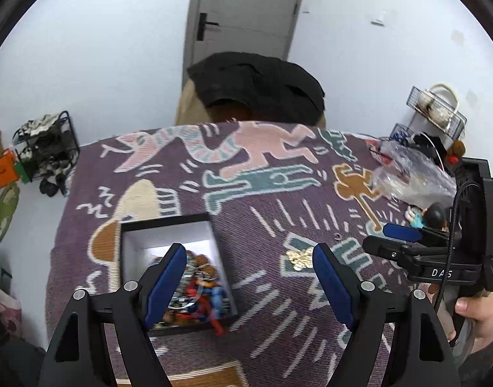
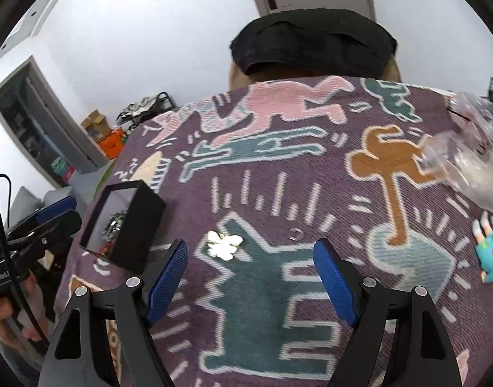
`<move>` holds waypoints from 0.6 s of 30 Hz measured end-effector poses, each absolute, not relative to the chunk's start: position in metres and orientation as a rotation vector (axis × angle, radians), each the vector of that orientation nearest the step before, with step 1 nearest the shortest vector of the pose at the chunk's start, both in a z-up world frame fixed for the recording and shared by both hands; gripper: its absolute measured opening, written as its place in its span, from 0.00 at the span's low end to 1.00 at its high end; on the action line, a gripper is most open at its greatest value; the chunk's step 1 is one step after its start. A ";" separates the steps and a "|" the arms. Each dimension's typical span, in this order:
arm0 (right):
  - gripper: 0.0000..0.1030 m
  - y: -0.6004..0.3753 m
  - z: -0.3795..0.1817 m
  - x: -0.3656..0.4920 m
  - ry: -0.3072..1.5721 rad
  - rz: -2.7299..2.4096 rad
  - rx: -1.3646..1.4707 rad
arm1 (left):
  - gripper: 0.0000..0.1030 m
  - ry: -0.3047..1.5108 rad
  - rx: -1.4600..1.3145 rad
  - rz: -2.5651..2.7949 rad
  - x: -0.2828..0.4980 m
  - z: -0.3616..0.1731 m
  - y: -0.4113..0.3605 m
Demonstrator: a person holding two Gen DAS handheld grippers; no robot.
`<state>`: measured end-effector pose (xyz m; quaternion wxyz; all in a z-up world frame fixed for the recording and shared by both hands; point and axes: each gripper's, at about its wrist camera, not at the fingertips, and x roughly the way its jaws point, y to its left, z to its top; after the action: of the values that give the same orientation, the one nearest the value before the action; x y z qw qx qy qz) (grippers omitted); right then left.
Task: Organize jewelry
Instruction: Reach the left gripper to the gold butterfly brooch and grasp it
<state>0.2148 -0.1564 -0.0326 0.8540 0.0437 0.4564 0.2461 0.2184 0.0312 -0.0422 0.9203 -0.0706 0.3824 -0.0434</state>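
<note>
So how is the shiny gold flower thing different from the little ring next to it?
The gold flower piece is bigger and solid, with petal shapes; the little ring is only a thin, see-through hoop.
The gold flower piece gleams brightly, while the little ring is faint and hard to spot.
Both lie loose on the patterned cloth, outside the black box, and no fingers touch them.

A lived-in home room: a grey interior door (image 1: 246, 6) with a black lever handle, a shoe rack (image 1: 45, 148) against the white wall, cardboard boxes (image 2: 96, 125), and a figure-patterned woven tablecloth (image 1: 278, 193) over the table.
</note>
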 end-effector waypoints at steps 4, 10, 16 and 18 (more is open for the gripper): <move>0.77 -0.175 -0.040 0.211 0.961 0.475 0.117 | 0.79 0.811 -0.135 -0.109 0.227 -0.050 0.014; 0.77 -0.203 -0.052 0.203 0.955 0.422 0.166 | 0.79 0.849 -0.121 -0.113 0.238 -0.061 -0.009; 0.77 -0.225 -0.061 0.201 0.957 0.383 0.199 | 0.79 0.889 -0.111 -0.110 0.250 -0.076 -0.032; 0.74 -0.230 -0.064 0.202 0.961 0.376 0.214 | 0.79 0.903 -0.109 -0.110 0.254 -0.082 -0.038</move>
<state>0.2017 -0.2302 -0.0642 0.8643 0.1020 0.4587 0.1796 0.2540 -0.0381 -0.0822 0.8970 -0.0525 0.4357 -0.0530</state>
